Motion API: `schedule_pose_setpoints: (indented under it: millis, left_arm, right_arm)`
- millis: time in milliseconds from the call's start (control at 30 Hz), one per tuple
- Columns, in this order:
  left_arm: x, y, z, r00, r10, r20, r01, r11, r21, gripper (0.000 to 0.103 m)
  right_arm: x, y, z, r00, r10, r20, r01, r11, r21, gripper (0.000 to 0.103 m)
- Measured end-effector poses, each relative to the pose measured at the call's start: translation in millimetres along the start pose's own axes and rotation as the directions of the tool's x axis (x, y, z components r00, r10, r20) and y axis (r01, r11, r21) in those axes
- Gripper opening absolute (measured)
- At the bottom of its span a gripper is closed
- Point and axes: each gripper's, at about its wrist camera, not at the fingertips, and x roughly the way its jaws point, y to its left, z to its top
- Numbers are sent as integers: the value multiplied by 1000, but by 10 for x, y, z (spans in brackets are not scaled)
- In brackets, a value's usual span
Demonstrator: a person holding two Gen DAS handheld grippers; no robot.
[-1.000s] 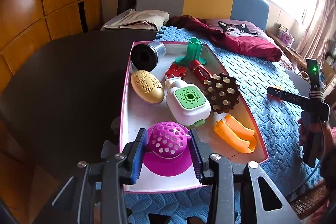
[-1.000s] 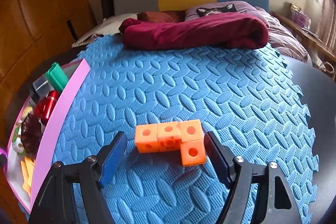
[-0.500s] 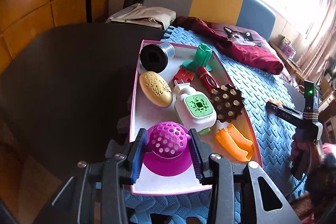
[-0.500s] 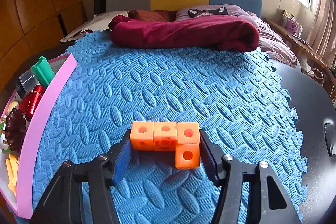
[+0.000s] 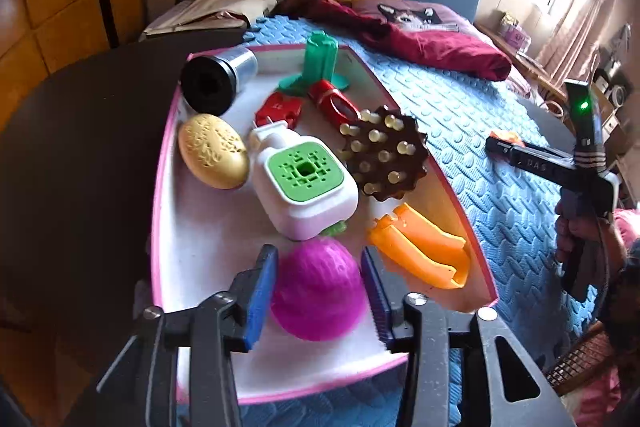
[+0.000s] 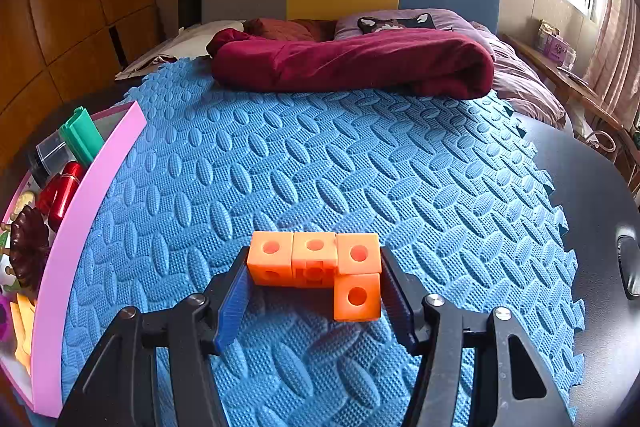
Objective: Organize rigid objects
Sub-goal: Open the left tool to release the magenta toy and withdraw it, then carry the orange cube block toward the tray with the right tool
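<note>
Blocks (image 6: pixel 320 263), four glossy orange holed cubes joined in an L, lie on the blue foam mat (image 6: pixel 360 163), long axis crosswise between the right hand-held gripper (image 6: pixel 314 285), whose pads pinch both ends. The left hand-held gripper (image 5: pixel 318 291), jaws just opening, straddles the blurred magenta ball (image 5: pixel 318 291) in the pink-rimmed tray (image 5: pixel 160 195).
</note>
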Motion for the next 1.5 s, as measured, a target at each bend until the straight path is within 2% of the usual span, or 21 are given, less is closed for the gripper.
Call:
schedule_pose_setpoints:
  millis: [133, 267, 433, 567, 667, 933, 1233, 1333, 1500]
  left_arm:
    - [9, -8, -32, 1000, 4, 3, -4, 1000, 6, 47]
    - [-84, 58, -67, 1000, 12, 25, -12, 1000, -18, 57]
    - [-273, 112, -85, 997, 49, 68, -46, 998, -39, 57]
    - [-444, 174, -27, 984, 121, 129, -112, 991, -72, 57]
    - [-530, 230, 5, 977, 143, 157, -129, 987, -96, 57]
    - [-646, 275, 16, 951, 228, 207, -213, 973, -91, 58]
    - [-752, 471, -35, 941, 248, 230, -220, 965, -143, 62]
    - [-767, 542, -51, 938, 259, 230, -226, 961, -160, 63]
    - [-765, 629, -96, 940, 258, 225, -221, 959, -179, 63]
  right_arm:
    - [2, 1, 0, 1000, 0, 0, 0, 1000, 0, 61]
    - [1, 2, -3, 1000, -3, 0, 3, 1000, -1, 61]
    - [-1, 4, -3, 1000, -3, 0, 3, 1000, -2, 61]
    - [-4, 3, -3, 1000, -5, 1, 5, 1000, -3, 61]
    - [-3, 1, -4, 1000, -7, 1, 7, 1000, -5, 61]
    - [-12, 40, -5, 999, -37, 5, 37, 999, -21, 60]
    - [-18, 96, 3, 997, -73, 6, 73, 996, -48, 60]
    - [-41, 99, -6, 997, -83, -1, 83, 996, -21, 60]
    - [-131, 197, -97, 999, -45, -16, 45, 999, -21, 60]
